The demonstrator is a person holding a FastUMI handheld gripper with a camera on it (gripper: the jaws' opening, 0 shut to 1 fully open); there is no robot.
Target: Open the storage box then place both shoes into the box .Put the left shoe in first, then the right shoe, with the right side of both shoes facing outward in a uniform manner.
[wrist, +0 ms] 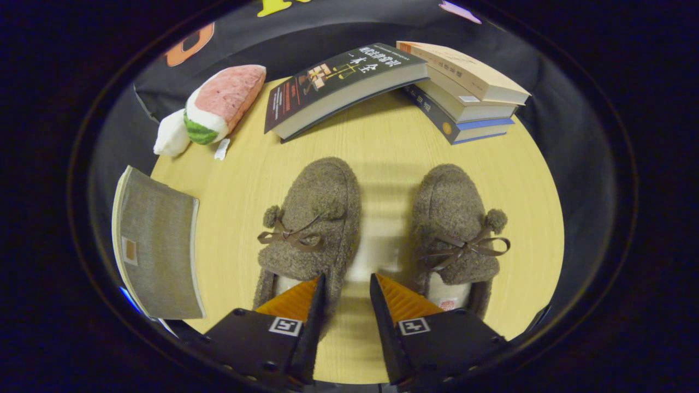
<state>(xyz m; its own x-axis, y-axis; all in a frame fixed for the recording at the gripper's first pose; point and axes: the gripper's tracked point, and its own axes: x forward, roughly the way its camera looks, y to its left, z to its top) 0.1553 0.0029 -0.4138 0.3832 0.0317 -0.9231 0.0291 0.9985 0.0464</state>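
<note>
Gripper hung over table, fingers partly apart, holding nothing. Two fuzzy brown slippers lay just ahead, heels near fingers, toes pointing away. Left slipper sat ahead to left, right slipper ahead to right, bare wood between them. Gray storage box lay flat, looked closed, far to left near table edge. Box needed opening first, probably. Books and watermelon plush toy sat beyond slippers.
</note>
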